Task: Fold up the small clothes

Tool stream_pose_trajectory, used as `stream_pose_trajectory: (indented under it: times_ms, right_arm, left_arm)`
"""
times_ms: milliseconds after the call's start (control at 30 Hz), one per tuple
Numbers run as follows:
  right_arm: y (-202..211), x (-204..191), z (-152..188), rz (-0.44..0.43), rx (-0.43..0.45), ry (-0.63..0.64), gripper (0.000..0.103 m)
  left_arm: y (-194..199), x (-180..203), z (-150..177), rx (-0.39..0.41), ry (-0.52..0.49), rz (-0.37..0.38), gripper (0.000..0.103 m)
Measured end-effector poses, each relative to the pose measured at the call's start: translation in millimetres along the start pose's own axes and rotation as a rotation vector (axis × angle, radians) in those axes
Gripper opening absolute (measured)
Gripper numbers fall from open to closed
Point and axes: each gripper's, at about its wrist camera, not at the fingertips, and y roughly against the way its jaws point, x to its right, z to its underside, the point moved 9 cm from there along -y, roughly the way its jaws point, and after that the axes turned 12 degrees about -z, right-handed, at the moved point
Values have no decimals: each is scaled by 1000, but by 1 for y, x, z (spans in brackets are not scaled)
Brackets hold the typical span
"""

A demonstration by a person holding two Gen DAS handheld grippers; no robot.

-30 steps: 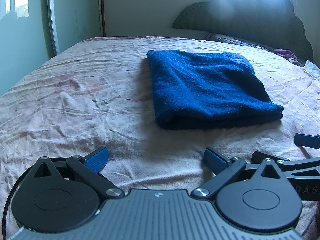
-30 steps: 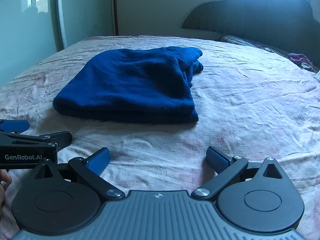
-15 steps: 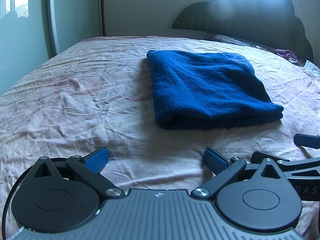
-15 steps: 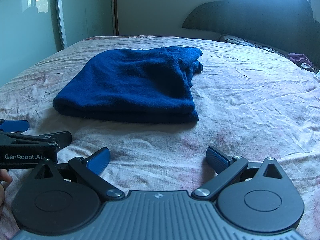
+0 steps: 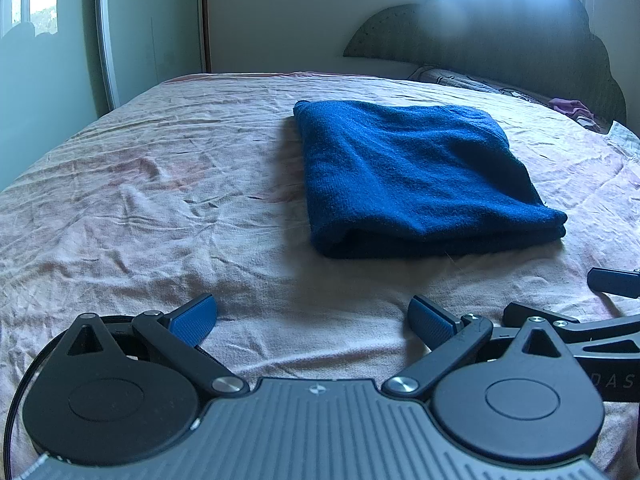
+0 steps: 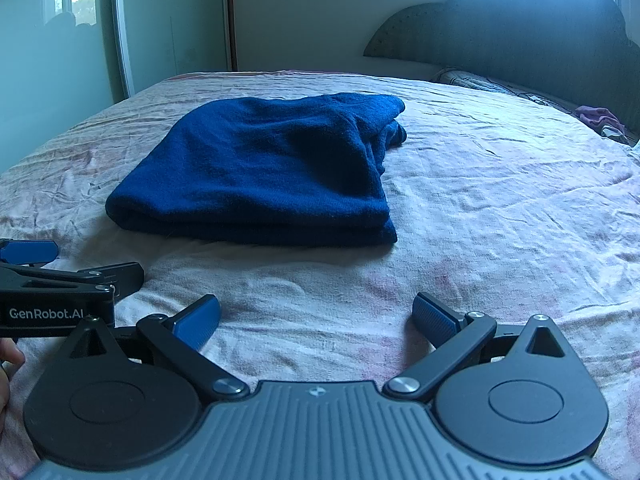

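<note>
Bed [image 5: 160, 208]: folded blue garment [image 5: 416, 176] ahead of both spread claws, apart.

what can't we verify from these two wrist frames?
- Blue garment: type and layer count unclear; folds hide the inside, both views.
- Purple cloth by the headboard: too small, far edge.
- Right gripper in left view: cut off by the frame edge.
- Bedsheet under the garment: covered.
</note>
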Motion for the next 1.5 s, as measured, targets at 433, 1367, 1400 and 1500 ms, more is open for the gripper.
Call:
stream_pose_trajectory:
  times_ms: [433, 1367, 1400, 1500]
  right_arm:
    - [0, -1, 0, 0, 0, -1, 103]
    - [40, -15, -15, 3, 21, 24, 103]
    - [40, -15, -15, 3, 21, 24, 103]
    - [41, -14, -15, 0, 24, 22, 103]
  left_arm:
    - [0, 0, 0, -1, -1, -1, 103]
    - [21, -11, -4, -34, 18, -17, 102]
    - [21, -11, -4, -33, 18, -16, 102]
    - [22, -10, -4, -32, 15, -16, 102]
